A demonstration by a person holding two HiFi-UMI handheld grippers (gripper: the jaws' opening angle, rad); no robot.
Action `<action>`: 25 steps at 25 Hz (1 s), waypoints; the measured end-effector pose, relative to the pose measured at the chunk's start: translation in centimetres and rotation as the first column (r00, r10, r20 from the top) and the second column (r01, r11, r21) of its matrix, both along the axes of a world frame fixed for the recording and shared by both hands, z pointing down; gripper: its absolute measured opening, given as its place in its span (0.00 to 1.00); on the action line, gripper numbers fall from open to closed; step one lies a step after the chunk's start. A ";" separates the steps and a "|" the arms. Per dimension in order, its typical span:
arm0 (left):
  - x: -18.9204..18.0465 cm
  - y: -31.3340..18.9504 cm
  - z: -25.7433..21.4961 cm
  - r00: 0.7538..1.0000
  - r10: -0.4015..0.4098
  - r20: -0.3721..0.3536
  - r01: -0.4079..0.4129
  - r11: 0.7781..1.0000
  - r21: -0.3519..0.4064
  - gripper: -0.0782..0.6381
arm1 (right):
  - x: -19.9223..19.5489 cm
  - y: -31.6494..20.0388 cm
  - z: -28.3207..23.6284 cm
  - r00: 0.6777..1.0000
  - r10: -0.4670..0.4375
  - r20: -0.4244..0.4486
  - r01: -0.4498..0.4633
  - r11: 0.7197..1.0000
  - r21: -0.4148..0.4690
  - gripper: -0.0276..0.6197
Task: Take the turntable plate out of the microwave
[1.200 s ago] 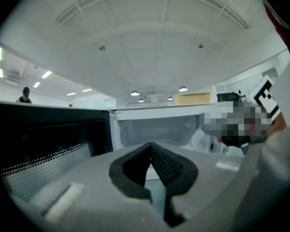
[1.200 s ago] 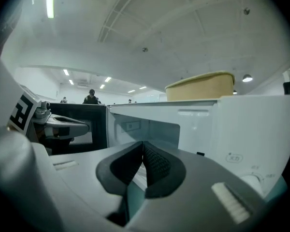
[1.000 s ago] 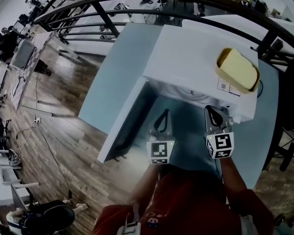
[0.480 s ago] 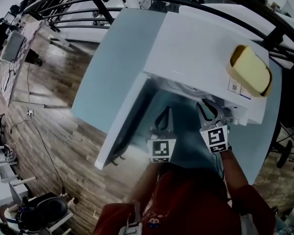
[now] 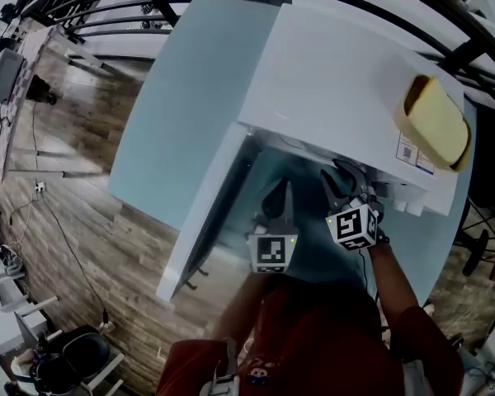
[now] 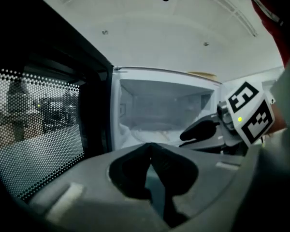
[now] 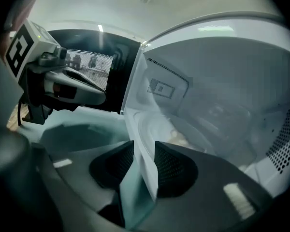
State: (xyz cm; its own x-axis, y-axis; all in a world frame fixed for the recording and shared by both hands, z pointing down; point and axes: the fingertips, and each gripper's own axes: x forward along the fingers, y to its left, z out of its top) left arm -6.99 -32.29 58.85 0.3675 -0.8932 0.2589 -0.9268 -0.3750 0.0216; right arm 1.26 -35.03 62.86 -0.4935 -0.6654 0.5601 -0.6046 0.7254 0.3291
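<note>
Overhead, a white box-shaped microwave (image 5: pixel 338 81) sits on a pale blue-green table (image 5: pixel 190 97). Its dark-windowed door (image 5: pixel 202 213) stands open toward seven o'clock, and a yellow loaf-like block (image 5: pixel 436 122) rests on its roof at two o'clock. The clear round glass turntable plate (image 7: pixel 183 134) lies on the cavity floor, faint and partly cut off by the front lip. The left gripper (image 6: pixel 151 151) has its claw pinched together on nothing. The right gripper (image 7: pixel 144 153), at the mouth, is spreading its claw and grips nothing.
</note>
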 end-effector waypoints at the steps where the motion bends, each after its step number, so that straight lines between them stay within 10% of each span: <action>1: -0.1 -0.1 0.3 1.000 0.002 -0.001 -0.002 1.000 -0.007 0.11 | 0.0 -0.2 0.2 1.000 -0.003 -0.013 0.003 1.000 0.002 0.23; 15: -0.6 -1.8 2.3 0.999 0.021 -0.024 -0.022 0.999 -0.049 0.11 | -1.3 -3.2 0.8 0.983 -0.060 -0.175 0.070 0.996 0.050 0.24; 25: -1.0 -2.0 2.8 1.000 0.009 -0.024 -0.011 0.998 -0.056 0.11 | -1.2 -4.5 0.5 0.884 0.006 -0.468 0.116 0.966 0.231 0.27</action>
State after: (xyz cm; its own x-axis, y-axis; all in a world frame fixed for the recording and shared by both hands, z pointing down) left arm -7.94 -34.26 61.64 0.3832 -0.8737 0.2996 -0.9219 -0.3820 0.0652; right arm 0.03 -39.50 63.32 -0.2595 -0.7905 0.5548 -0.3005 0.6120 0.7315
